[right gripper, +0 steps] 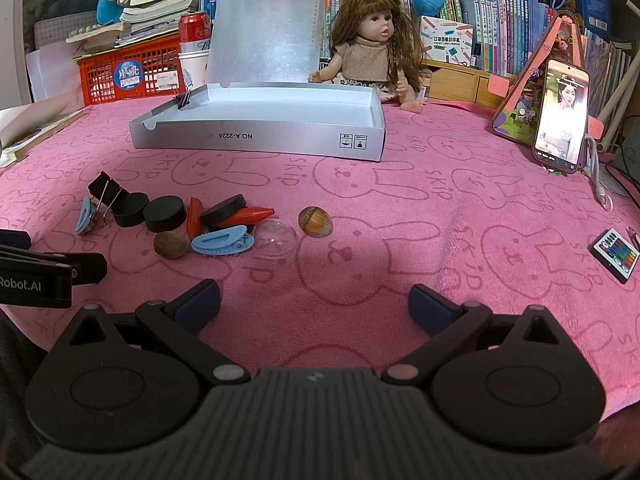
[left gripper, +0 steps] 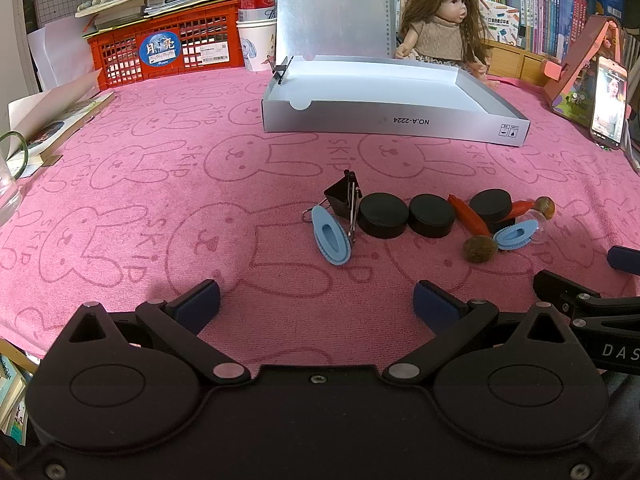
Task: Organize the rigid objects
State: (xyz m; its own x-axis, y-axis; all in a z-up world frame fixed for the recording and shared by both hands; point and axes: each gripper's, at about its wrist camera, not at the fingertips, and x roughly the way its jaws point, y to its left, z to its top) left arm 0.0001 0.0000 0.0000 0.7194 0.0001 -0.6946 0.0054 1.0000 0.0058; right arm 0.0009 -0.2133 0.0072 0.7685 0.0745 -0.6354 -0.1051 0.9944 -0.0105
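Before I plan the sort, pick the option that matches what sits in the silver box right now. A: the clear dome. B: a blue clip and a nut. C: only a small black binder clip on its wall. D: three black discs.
C: the silver box shows a bare white floor, with just a small binder clip on its left wall; the black discs, blue clip and clear dome all lie on the pink cloth.

left gripper (left gripper: 316,304): matte black body, smooth top | two round dial-like discs, silver pivot pins, triangular cut-outs | dark blue pads (left gripper: 198,304) | right gripper (right gripper: 314,304): same build, ribbed grey centre plate | white lettering "Robot.AI" and "DAS" on the sides
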